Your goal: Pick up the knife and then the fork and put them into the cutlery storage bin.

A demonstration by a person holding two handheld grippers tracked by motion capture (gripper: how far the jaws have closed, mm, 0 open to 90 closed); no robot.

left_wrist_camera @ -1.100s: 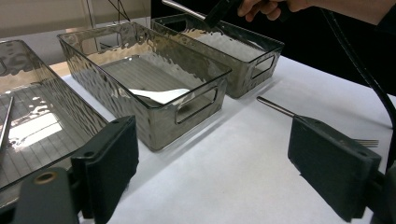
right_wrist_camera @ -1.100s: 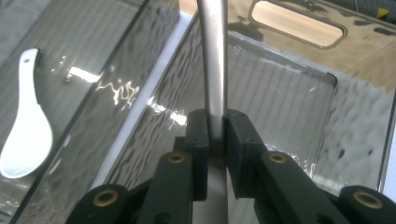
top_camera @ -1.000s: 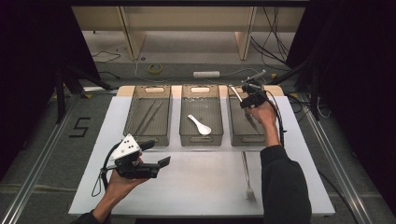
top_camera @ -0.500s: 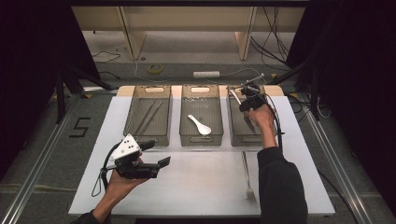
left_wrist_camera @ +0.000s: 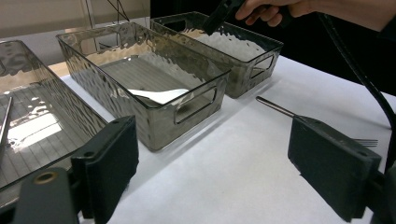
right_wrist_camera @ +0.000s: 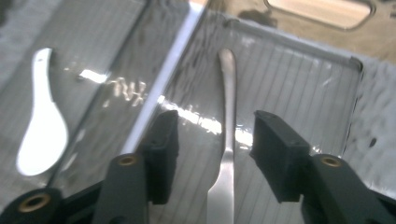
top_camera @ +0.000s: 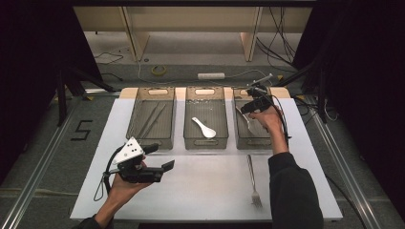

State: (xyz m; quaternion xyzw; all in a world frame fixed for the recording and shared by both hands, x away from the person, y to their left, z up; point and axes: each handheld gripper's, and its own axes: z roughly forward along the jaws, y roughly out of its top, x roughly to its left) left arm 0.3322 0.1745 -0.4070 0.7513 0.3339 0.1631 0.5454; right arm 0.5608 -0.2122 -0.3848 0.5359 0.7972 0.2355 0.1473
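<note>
The right gripper (right_wrist_camera: pixel 212 156), jaws just opened and holding nothing, straddles the steel utensil (right_wrist_camera: pixel 225 154) (handle running toward the frame's top).

Dim room, bright table (top_camera: pixel 210 191), soft blur, bin (right_wrist_camera: pixel 280 74) glare.

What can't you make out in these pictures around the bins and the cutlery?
- Metal utensil in the right bin: its working end is cut off by the bottom edge of the right gripper view; in the high view it is too small to identify.
- Thin metal pieces in the left bin: too small in the high view to identify.
- White spoon: blurred behind the rippled bin wall in the left gripper view.
</note>
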